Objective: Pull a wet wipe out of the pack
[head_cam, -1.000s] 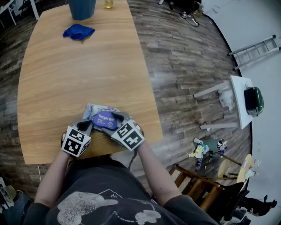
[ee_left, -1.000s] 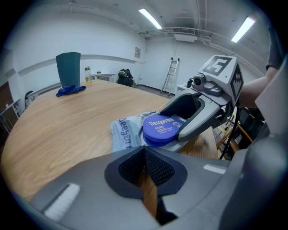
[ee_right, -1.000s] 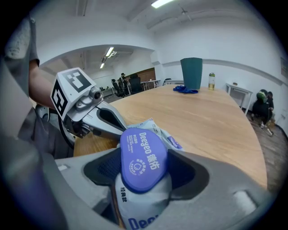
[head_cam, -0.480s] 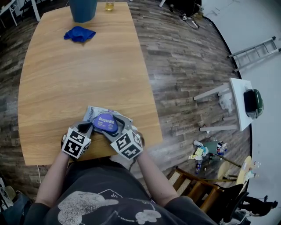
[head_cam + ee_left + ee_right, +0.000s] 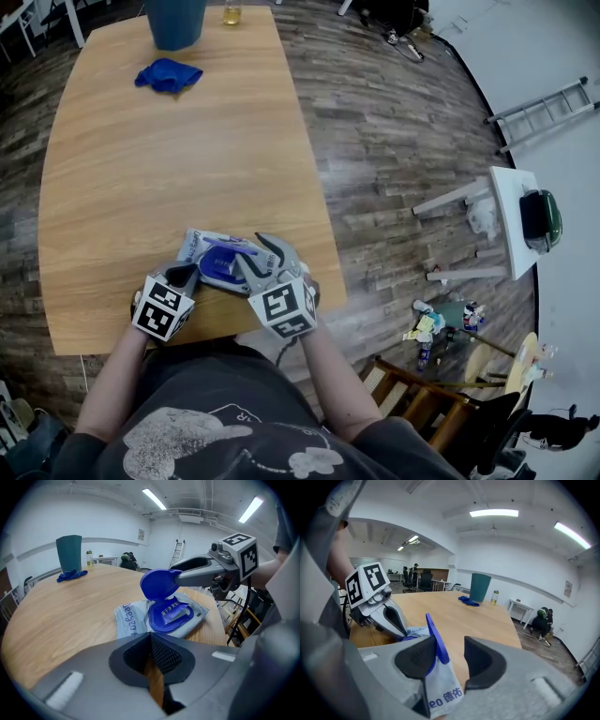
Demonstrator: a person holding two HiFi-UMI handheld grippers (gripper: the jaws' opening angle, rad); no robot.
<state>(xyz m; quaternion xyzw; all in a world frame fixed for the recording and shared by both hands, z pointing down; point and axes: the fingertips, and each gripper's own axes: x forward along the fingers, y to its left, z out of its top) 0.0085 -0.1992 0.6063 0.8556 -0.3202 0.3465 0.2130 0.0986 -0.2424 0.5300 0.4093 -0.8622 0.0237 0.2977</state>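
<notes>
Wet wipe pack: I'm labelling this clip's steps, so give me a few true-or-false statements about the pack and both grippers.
1. The wet wipe pack has its blue lid flipped up. True.
2. A wipe sticks out of the opening. False: only a blue printed seal shows there.
3. The left gripper is shut and empty. True.
4. The right gripper clamps the lid. False: its jaws, which have just been closing, have the lid between them against one pad, with a gap at the other.
5. The blue cloth touches the pack. False: it lies at the far end of the table.
</notes>
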